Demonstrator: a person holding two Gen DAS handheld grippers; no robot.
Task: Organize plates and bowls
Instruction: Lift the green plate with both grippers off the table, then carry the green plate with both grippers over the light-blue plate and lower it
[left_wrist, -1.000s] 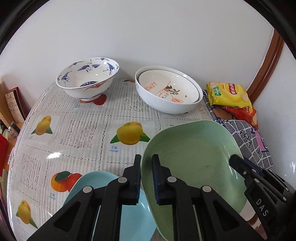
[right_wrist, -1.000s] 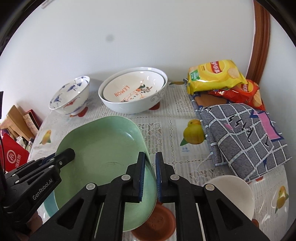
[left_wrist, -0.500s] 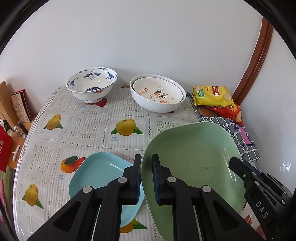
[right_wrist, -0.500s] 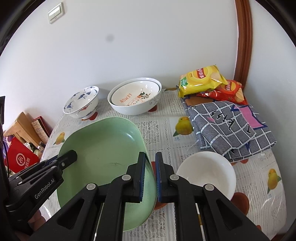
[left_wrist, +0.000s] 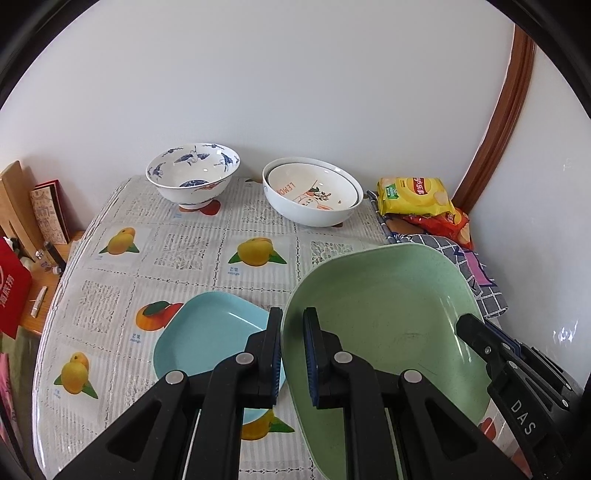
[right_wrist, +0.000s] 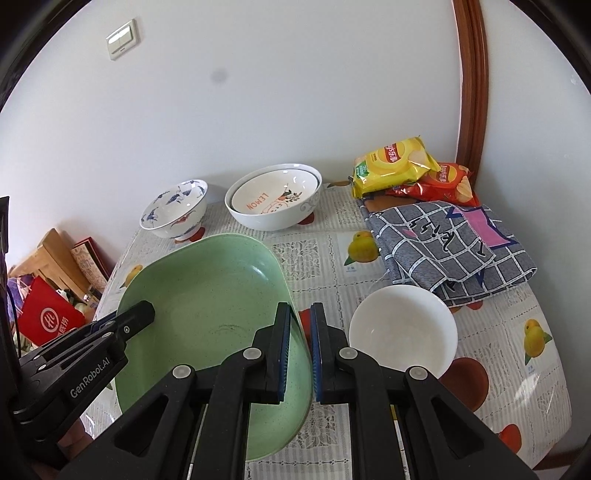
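While the left gripper (left_wrist: 292, 354) clamps the green plate (left_wrist: 384, 325) rim at nine o'clock, the right gripper (right_wrist: 298, 354) clamps three o'clock.

Left gripper (left_wrist: 292, 354) clamped on the near-left rim of the green plate (left_wrist: 388, 317), raised above the table. Right gripper (right_wrist: 300, 354) pinching the opposite rim, jaws nearly together, both angled inward.

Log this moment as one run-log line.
left gripper: shut on green plate rim | right gripper: shut on opposite rim | plate: held above table
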